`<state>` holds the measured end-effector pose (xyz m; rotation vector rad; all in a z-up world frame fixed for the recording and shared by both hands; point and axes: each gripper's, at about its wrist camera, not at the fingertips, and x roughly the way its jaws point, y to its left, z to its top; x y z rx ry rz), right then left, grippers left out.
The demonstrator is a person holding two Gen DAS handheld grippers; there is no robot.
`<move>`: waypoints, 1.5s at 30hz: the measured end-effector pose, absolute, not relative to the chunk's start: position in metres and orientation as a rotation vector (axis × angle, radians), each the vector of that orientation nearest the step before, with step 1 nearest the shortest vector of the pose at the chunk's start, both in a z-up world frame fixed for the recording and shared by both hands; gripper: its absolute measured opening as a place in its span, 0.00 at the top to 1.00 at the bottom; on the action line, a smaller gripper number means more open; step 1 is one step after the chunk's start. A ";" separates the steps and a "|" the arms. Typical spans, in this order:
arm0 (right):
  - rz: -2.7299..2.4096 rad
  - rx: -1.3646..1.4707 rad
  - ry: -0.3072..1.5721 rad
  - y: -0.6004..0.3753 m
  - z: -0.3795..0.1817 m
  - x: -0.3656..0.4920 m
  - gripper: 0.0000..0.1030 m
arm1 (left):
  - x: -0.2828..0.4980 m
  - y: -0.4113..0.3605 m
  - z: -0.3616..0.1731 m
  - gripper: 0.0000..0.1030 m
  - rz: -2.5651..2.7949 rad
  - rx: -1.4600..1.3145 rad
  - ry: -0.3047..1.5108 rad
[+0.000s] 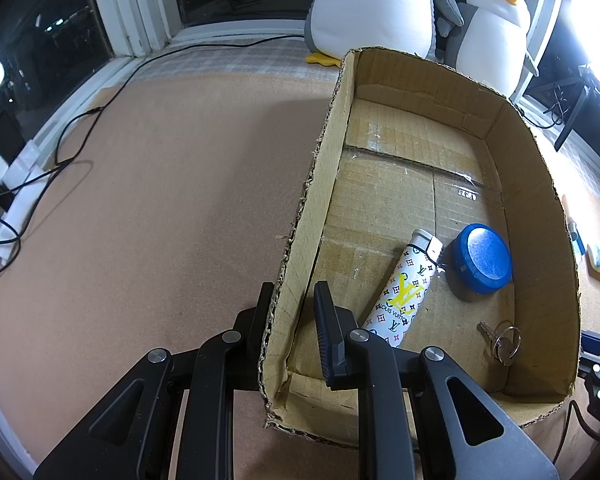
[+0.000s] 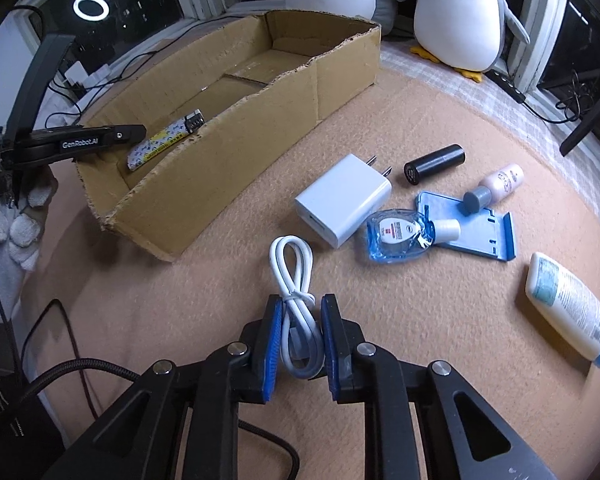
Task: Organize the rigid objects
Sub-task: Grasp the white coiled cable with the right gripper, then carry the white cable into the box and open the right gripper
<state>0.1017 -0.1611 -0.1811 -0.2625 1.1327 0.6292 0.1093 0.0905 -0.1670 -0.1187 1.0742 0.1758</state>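
Tan felt [image 2: 420, 320] carries a cardboard box [image 1: 540, 208] holding lighter [image 1: 404, 292], blue tin [image 1: 482, 258], key [image 1: 500, 338]; my left gripper [image 1: 296, 320] pinches its wall, my right gripper [image 2: 300, 336] clamps a white cable [image 2: 296, 276].

The lighter [image 1: 404, 296] reads "LOUIS VUITTON"; the left gripper [image 2: 80, 143] is marked "GenRobot.AI".

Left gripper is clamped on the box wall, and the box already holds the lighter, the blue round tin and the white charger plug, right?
Not quite. The charger plug lies outside the box, as the right wrist view shows. With the lighter and blue tin lies a key. The left gripper does clamp the wall.
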 end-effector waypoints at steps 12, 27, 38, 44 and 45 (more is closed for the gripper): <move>0.635 -0.099 1.006 -0.156 -0.123 0.107 0.83 | 0.109 0.090 -0.167 0.83 0.176 -0.119 1.074; 0.630 -0.012 0.913 -0.096 -0.104 0.147 0.83 | 0.110 0.090 -0.167 0.83 0.176 -0.119 1.075; 0.623 -0.026 0.915 -0.067 -0.111 0.166 0.83 | 0.110 0.091 -0.167 0.83 0.176 -0.119 1.074; 0.623 -0.022 0.923 -0.061 -0.115 0.172 0.83 | 0.110 0.091 -0.167 0.83 0.176 -0.119 1.075; 0.623 -0.022 0.924 -0.060 -0.116 0.172 0.83 | 0.109 0.091 -0.167 0.83 0.176 -0.119 1.075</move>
